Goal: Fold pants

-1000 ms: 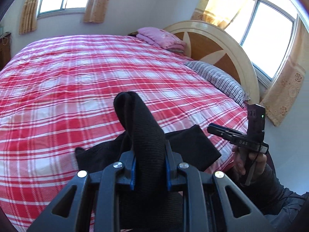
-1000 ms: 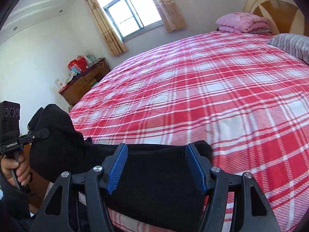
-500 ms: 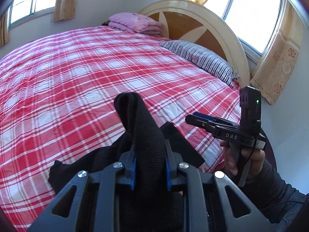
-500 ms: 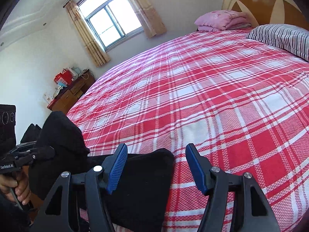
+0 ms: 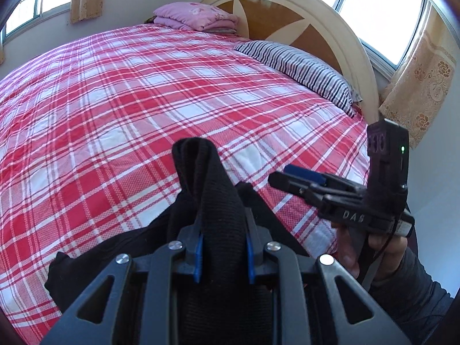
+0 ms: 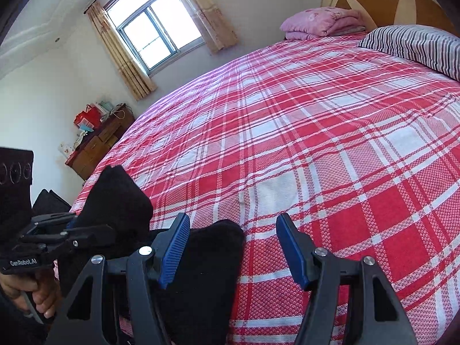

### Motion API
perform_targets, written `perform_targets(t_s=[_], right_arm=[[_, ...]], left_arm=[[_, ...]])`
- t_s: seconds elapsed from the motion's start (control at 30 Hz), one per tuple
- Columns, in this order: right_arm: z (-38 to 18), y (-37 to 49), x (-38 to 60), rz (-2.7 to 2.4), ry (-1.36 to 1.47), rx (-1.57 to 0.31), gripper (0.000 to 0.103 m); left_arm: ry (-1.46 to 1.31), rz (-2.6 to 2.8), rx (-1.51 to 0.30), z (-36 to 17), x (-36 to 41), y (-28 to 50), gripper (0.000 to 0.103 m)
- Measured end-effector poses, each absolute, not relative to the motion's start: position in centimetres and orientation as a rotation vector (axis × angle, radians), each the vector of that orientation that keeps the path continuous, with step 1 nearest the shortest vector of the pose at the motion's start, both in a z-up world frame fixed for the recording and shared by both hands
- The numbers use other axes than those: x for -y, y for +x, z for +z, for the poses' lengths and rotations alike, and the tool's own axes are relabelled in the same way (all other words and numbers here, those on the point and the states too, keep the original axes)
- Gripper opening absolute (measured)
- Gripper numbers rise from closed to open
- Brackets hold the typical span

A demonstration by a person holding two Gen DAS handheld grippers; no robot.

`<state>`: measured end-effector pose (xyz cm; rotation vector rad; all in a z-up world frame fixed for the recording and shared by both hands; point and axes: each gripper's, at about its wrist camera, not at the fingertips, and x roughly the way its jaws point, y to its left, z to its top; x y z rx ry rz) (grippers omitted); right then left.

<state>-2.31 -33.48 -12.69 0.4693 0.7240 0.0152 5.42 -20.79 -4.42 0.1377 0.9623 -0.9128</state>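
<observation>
Since a second ago, the left gripper (image 5: 222, 254) has carried its bunch of black pants (image 5: 201, 189) sideways toward the head of the bed, so the striped pillow (image 5: 299, 69) and the round headboard (image 5: 290, 5) now show much more in its view. In the right wrist view, the black cloth that lay between the blue pads before has slid off to the left, and only the red checked bedspread (image 6: 316, 143) lies between them now.

The left gripper is squeezed tight on a thick fold of the pants, which sticks up above its blue pads. The other part of the pants hangs down and lies on the near edge of the bed (image 5: 115, 115), by the person.

The right gripper (image 6: 233, 247) has its fingers (image 6: 174, 247) wide apart and holds nothing. It hovers just beside the pants, with the cloth's edge by its left finger. A hand (image 5: 371, 247) in a dark sleeve holds it.

A folded pink blanket (image 6: 322, 23) sits at the far corner of the bed. A brown dresser (image 6: 97, 146) stands by the wall under a window (image 6: 155, 26).
</observation>
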Motion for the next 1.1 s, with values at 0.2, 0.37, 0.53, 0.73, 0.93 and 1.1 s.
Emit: perform_targets(t_s=[0.2, 0.37, 0.53, 0.73, 0.93, 1.1], right_arm=[[-13.1, -2.3, 33.6, 0.009, 0.470, -0.731, 0.064], [-12.4, -2.4, 33.6, 0.038, 0.486, -0.732, 0.064], [-10.9, -2.6, 32.0, 0.174, 0.508, -0.769, 0.064], [-12.6, -2.5, 28.1, 0.197, 0.401, -0.946, 0.061], [-13.5, -4.6, 28.3, 0.166, 0.361, -0.960, 0.021], [-14.7, -4.8, 28.7, 0.124, 0.336, -1.005, 0.021]], left_arm=[[0.107, -0.904, -0.961, -6.0, 22.0, 6.0, 0.052], [0.075, -0.905, -0.871, -5.0, 18.8, 4.9, 0.059], [0.093, -0.738, -0.787, -5.5, 12.6, 4.7, 0.071], [0.022, -0.565, -0.795, -8.2, 6.6, 6.6, 0.081], [0.067, -0.464, -0.838, -11.8, 6.3, 8.0, 0.093], [0.044, -0.446, -0.892, -14.4, 6.0, 9.1, 0.103]])
